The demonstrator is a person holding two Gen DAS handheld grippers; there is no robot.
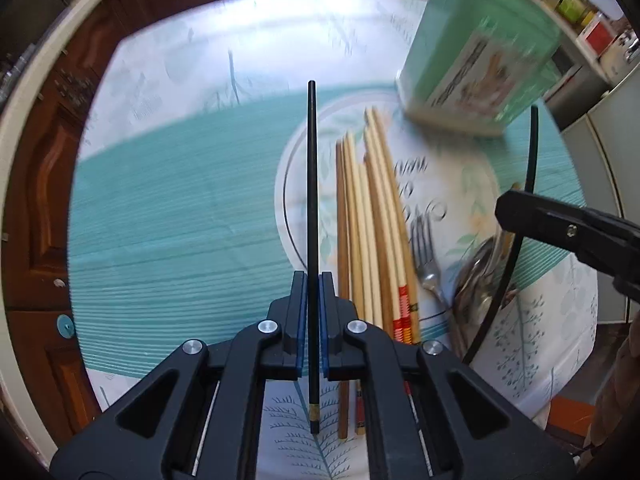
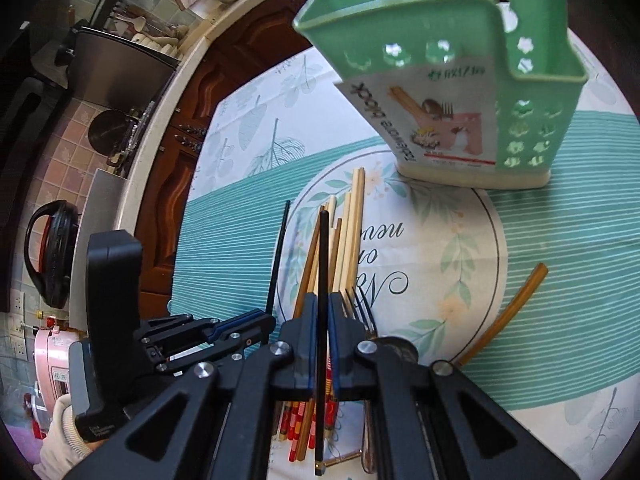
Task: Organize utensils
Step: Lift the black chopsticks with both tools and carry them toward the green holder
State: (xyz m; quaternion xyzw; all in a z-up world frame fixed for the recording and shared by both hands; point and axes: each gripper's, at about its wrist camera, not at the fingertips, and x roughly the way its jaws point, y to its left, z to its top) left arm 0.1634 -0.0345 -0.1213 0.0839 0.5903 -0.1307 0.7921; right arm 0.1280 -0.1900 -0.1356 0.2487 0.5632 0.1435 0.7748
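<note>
My left gripper [image 1: 313,280] is shut on a thin black chopstick [image 1: 312,168] that points away from me above the table. My right gripper [image 2: 322,300] is shut on a second black chopstick [image 2: 322,256], held the same way. In the left wrist view the right gripper [image 1: 506,210] is at the right with its black chopstick [image 1: 530,160]. The right wrist view shows the left gripper [image 2: 266,318] beside mine. Below both lies a pile of wooden chopsticks [image 1: 372,220] [image 2: 352,232], with a fork [image 1: 426,256] and spoons [image 1: 476,280] next to it.
A green perforated utensil holder [image 2: 460,92] [image 1: 480,52] stands upright at the far side of the teal striped mat [image 1: 160,220]. An amber-brown stick [image 2: 508,312] lies on the mat to the right. Dark wooden cabinet doors [image 1: 48,160] border the table on the left.
</note>
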